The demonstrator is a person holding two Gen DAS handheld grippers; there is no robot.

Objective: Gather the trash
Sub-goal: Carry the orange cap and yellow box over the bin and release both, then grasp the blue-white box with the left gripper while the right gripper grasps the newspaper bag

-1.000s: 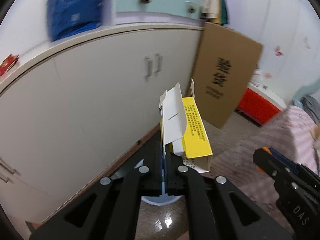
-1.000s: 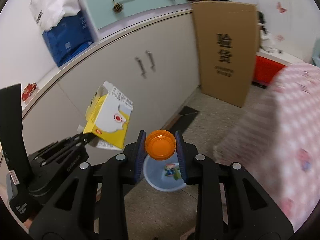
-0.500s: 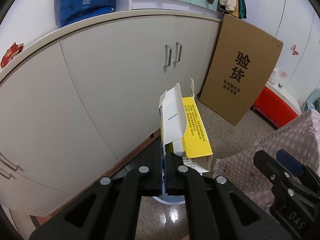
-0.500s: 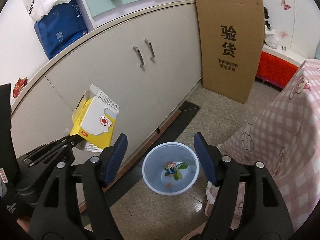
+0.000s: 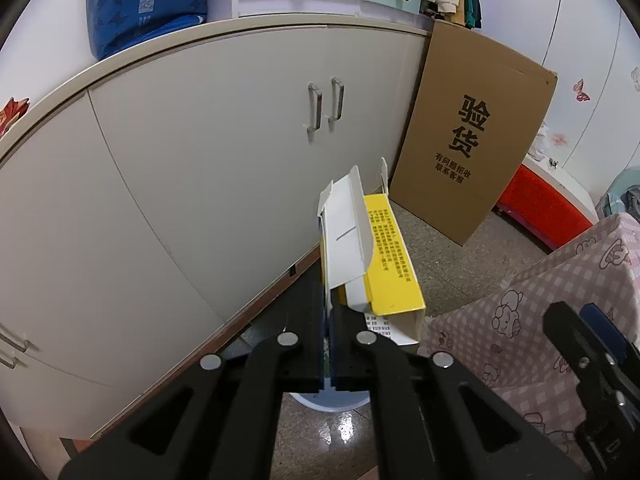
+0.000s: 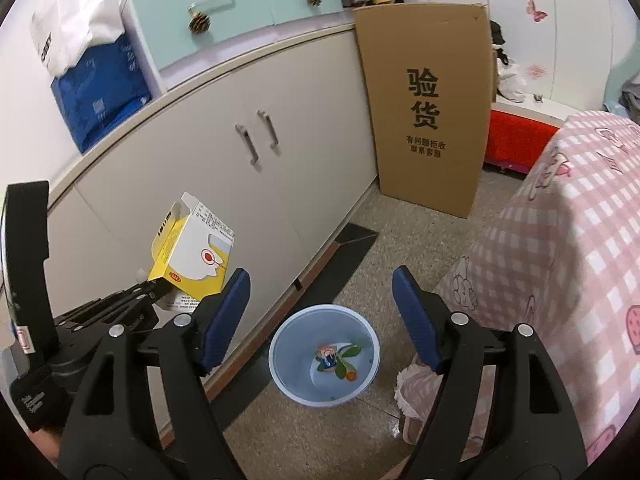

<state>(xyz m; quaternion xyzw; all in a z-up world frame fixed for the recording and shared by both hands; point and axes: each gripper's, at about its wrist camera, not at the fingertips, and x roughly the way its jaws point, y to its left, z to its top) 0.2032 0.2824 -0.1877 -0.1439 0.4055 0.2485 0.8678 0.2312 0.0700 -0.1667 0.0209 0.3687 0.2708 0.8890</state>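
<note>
Speckled floor (image 6: 352, 436) beside cream cabinets (image 6: 312, 152); pale bin (image 6: 280, 364) lower centre, scraps inside. Yellow carton (image 5: 384, 256) mid-frame over bin, left gripper (image 5: 329, 320) jaws clenched on its flap. Right gripper (image 6: 320, 312) jaws just opened, released, nothing between, above bin.

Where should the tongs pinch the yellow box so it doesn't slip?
On a thin flat flap at its open end, coming from below and behind. That is how the left tongs hold the yellow box now: shut on the white flap, the box tilting up and away. The body looks too wide and would probably crush. The right tongs are open and empty over the bin.
</note>
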